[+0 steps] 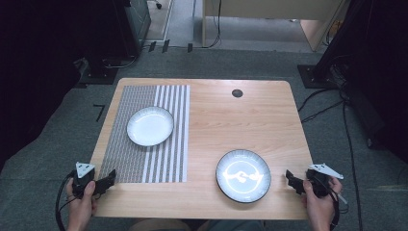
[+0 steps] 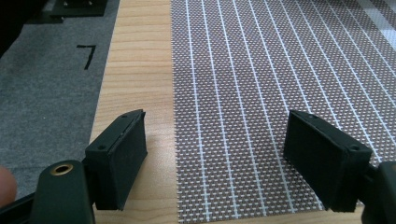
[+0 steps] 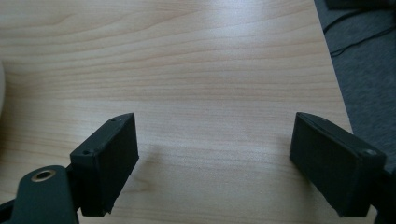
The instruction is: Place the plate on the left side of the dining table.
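Note:
A white plate (image 1: pixel 150 125) lies on a grey woven placemat (image 1: pixel 144 159) on the left half of the wooden table (image 1: pixel 231 120). A second white plate with a dark rim (image 1: pixel 243 174) rests on bare wood near the front right. My left gripper (image 1: pixel 107 180) hovers at the table's front left corner, open, its jaws wide apart over the placemat's near edge (image 2: pixel 219 154). My right gripper (image 1: pixel 293 179) sits at the front right edge, open over bare wood (image 3: pixel 215 140), just right of the dark-rimmed plate.
A round black grommet (image 1: pixel 237 93) is set in the table's far side. Grey carpet surrounds the table, with cables (image 1: pixel 337 106) on the right and black stand bases at the back left (image 1: pixel 98 72). A light wooden desk (image 1: pixel 269 19) stands behind.

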The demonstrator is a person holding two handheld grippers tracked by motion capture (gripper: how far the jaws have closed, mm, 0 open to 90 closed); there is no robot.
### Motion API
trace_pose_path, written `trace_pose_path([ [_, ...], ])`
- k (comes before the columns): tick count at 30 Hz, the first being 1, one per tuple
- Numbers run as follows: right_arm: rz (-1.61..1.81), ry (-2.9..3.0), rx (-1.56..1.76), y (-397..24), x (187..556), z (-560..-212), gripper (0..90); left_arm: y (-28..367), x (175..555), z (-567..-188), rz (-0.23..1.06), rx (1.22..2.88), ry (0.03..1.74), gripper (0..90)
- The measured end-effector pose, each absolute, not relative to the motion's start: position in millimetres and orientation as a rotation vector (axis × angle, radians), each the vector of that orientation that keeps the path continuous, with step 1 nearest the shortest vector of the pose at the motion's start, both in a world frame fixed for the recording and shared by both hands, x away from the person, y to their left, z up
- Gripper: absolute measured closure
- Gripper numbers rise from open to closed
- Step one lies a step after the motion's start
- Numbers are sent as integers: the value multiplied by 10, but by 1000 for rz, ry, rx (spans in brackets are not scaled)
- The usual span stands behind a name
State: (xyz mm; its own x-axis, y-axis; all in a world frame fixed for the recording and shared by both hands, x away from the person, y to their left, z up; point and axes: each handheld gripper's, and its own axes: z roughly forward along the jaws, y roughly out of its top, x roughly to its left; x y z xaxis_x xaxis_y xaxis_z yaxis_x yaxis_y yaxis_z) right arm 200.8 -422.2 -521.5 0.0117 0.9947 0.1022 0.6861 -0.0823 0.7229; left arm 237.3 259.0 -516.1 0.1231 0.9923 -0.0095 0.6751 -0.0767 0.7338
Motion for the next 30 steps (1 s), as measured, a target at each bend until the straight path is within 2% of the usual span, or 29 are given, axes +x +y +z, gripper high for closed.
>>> trace_pose_path([
  [12, 767, 1700, 1782, -4152, 2002, -5253, 122, 2577, 2361, -5177, 711, 1794, 1620, 202],
  [17, 764, 1697, 1788, -4153, 2003, -5254, 113, 2579, 2372, -5180, 716, 1787, 1640, 160],
  [30, 759, 1694, 1792, -4156, 2005, -5255, 101, 2580, 2372, -5179, 715, 1788, 1640, 159],
])
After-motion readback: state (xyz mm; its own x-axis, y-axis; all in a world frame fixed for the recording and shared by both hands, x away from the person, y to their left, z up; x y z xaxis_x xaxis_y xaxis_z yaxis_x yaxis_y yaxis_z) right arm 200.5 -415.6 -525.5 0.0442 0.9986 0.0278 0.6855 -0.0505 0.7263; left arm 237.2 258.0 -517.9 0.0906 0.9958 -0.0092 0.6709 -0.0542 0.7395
